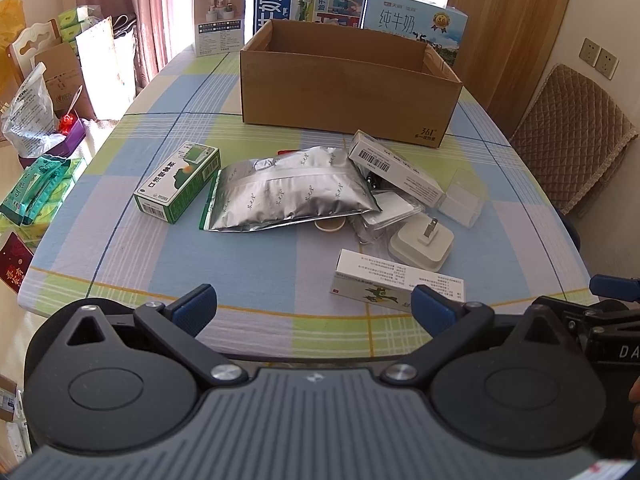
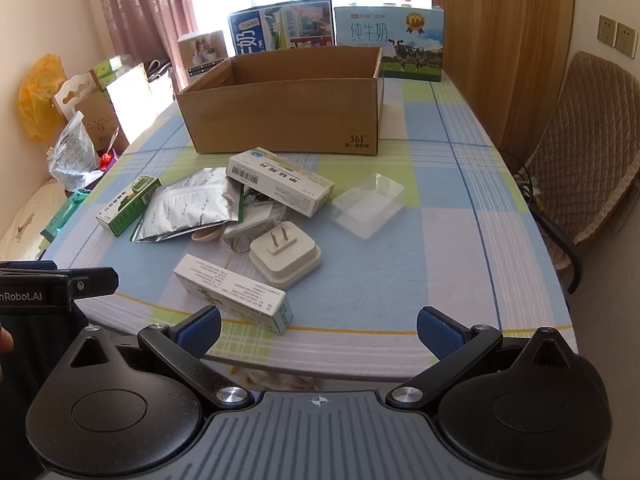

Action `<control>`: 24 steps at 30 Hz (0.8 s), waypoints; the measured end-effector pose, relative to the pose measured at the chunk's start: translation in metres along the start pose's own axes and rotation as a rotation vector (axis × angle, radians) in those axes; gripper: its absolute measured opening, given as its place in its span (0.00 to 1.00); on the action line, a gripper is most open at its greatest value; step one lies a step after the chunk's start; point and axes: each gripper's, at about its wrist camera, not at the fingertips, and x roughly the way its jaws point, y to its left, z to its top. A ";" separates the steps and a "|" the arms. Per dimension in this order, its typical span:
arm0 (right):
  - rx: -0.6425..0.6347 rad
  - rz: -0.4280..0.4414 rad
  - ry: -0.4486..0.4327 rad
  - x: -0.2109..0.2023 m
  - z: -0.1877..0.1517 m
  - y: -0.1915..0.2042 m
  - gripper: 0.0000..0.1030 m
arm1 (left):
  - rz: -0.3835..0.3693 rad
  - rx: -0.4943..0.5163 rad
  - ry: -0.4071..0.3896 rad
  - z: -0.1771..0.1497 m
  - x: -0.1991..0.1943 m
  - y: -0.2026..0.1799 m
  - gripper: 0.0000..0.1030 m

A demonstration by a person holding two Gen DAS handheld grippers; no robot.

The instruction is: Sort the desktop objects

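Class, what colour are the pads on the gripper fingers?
Blue pads, clearest in the right wrist view.

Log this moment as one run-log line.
phase: pre-grasp | left gripper: open, holding nothing | right gripper: open, holding nothing | cardboard box: nothing seen inside | nearest: white medicine box, plug adapter

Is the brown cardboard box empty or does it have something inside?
Cannot tell fully. The box is open on top; only bare inner walls show, and its floor is hidden.

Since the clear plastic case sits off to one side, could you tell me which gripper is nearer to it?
Right. The right gripper sits almost straight behind the clear plastic case; the left gripper is farther off, with the case ahead and well to its right.
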 end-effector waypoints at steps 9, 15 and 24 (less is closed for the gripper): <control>0.001 0.000 0.000 -0.001 -0.001 0.000 0.98 | -0.001 0.001 0.000 0.000 0.000 0.000 0.99; 0.004 0.002 0.000 -0.001 -0.001 0.000 0.98 | -0.001 0.001 0.000 0.000 0.000 0.000 0.99; 0.008 -0.002 0.005 0.000 -0.003 0.000 0.98 | -0.003 0.002 0.001 -0.001 -0.001 -0.001 0.99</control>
